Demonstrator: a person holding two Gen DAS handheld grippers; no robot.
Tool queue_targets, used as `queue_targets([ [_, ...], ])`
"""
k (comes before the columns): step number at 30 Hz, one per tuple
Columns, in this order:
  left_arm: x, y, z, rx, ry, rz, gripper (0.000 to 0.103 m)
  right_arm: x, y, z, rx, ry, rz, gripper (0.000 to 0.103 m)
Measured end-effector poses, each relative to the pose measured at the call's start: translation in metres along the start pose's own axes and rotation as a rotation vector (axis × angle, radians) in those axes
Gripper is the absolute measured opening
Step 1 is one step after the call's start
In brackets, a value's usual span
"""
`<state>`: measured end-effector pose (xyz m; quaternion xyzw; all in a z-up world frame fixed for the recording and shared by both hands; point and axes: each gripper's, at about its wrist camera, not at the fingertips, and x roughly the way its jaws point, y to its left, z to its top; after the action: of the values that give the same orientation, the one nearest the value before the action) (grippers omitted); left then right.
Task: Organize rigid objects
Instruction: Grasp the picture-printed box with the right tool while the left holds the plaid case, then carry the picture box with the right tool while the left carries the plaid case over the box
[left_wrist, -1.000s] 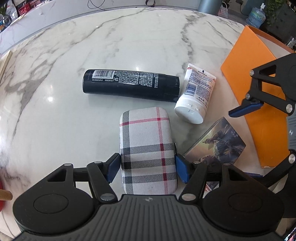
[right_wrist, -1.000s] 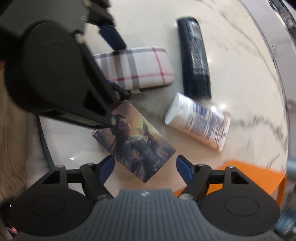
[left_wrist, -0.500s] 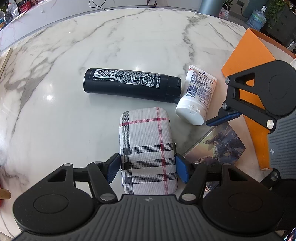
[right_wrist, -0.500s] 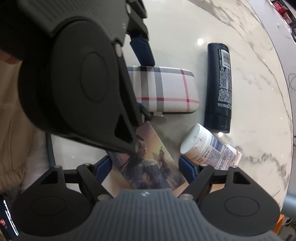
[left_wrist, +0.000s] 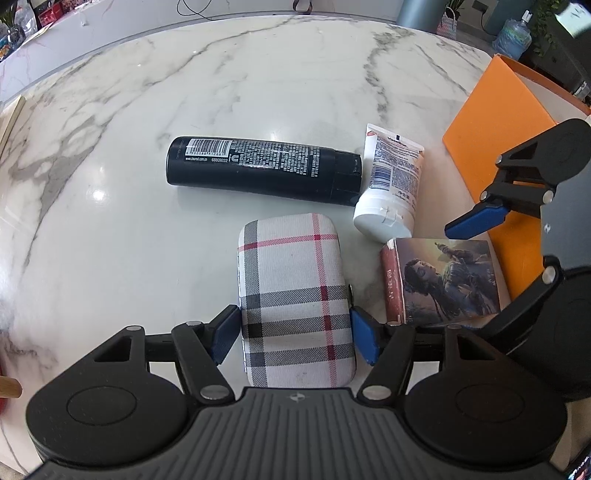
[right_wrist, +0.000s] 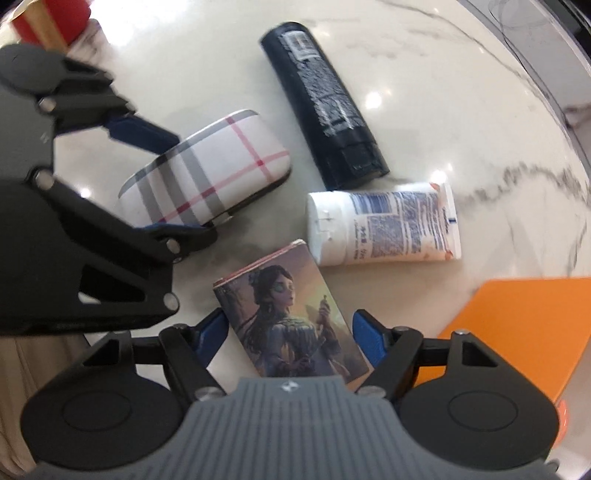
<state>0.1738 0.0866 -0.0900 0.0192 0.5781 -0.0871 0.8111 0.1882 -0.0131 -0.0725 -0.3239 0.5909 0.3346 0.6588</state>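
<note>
Bottle (left_wrist: 264, 170) and tube (left_wrist: 389, 192) beyond case (left_wrist: 295, 295)

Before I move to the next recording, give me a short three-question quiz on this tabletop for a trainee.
1. True or false: the black bottle lies on its side on the marble table.
2. Which thing lies between the plaid case and the orange board?
A. the picture box
B. the black bottle
C. a glass jar
3. What lies right beside the black bottle's cap end?

Key: 1 true. 2 A. 3 the white tube, also on its side.
</note>
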Motion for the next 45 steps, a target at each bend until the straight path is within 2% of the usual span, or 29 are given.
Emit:
queue_targets([
  [3, 0.000, 0.000, 0.001, 0.001, -0.007, 0.005, 0.082, -0.002, 0.008, -0.008, -0.073, -0.010, -0.025, 0.077],
  [7, 0.003, -0.005, 0.002, 0.017, -0.012, 0.033, 0.085, -0.005, 0.019, -0.011, -0.128, -0.051, -0.019, 0.075],
  [10, 0.004, -0.009, 0.001, 0.041, -0.016, 0.038, 0.077, -0.004, 0.017, -0.010, -0.089, -0.055, 0.012, 0.068],
  [14, 0.003, -0.008, 0.000, 0.035, -0.021, 0.033, 0.076, -0.008, 0.014, -0.016, -0.036, -0.063, 0.002, 0.065],
  [18, -0.003, 0.000, 0.001, -0.012, -0.030, 0.010, 0.075, -0.020, 0.011, -0.025, 0.030, -0.096, -0.015, 0.064],
  [25, -0.033, 0.011, -0.008, -0.118, -0.092, -0.067, 0.075, -0.057, 0.006, -0.040, 0.111, -0.200, -0.017, 0.061],
  [31, -0.058, 0.016, -0.014, -0.179, -0.154, -0.072, 0.075, -0.089, 0.003, -0.050, 0.159, -0.295, -0.022, 0.060],
  [41, -0.116, -0.003, -0.007, -0.167, -0.275, -0.091, 0.075, -0.116, -0.001, -0.054, 0.179, -0.427, -0.045, 0.059],
  [45, -0.141, -0.018, 0.001, -0.146, -0.337, -0.102, 0.074, -0.146, -0.007, -0.068, 0.195, -0.490, -0.076, 0.059],
])
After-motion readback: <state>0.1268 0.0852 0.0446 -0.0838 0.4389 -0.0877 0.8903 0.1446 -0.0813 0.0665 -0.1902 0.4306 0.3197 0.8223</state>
